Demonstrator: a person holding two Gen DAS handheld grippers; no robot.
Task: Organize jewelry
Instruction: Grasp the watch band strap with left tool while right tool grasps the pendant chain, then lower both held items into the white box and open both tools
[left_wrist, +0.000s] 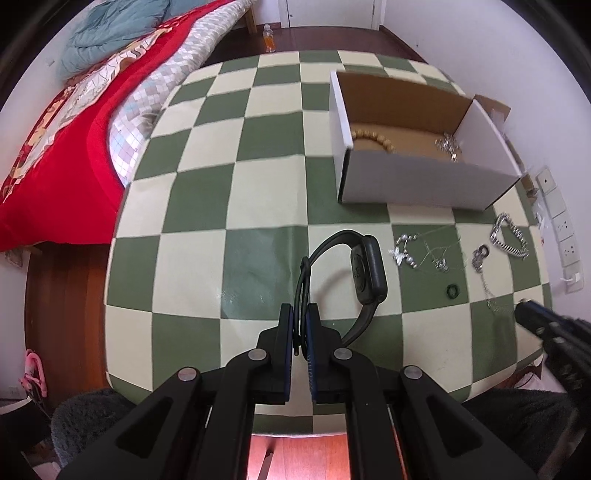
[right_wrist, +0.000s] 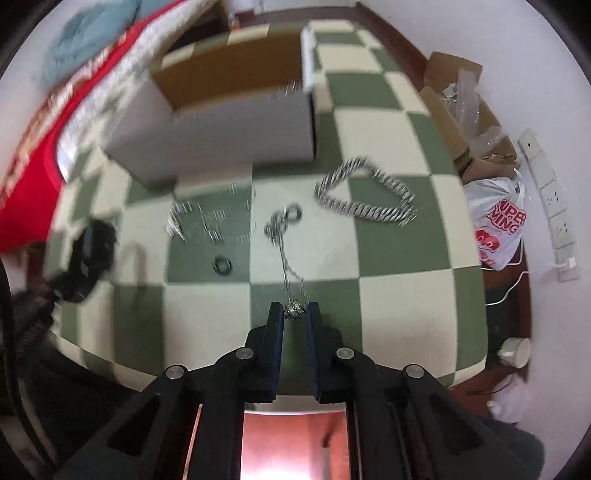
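My left gripper (left_wrist: 300, 314) is shut on the strap of a black smartwatch (left_wrist: 365, 271) and holds it just above the checkered table (left_wrist: 207, 206). My right gripper (right_wrist: 294, 312) is shut on the end of a thin silver chain necklace (right_wrist: 284, 243) that trails across the table; it shows at the right edge of the left wrist view (left_wrist: 532, 314). A white cardboard box (left_wrist: 424, 181) at the far right holds a wooden bead bracelet (left_wrist: 371, 138) and silver jewelry (left_wrist: 448, 144). A thick silver chain bracelet (right_wrist: 365, 195), a small dark ring (right_wrist: 222, 264) and tangled silver pieces (left_wrist: 421, 253) lie in front of the box.
A bed with a red cover (left_wrist: 62, 147) stands left of the table. Cardboard boxes (right_wrist: 461, 110), a plastic bag (right_wrist: 498, 225) and a power strip (right_wrist: 550, 195) lie right of the table. A bottle (left_wrist: 268, 38) stands on the floor beyond.
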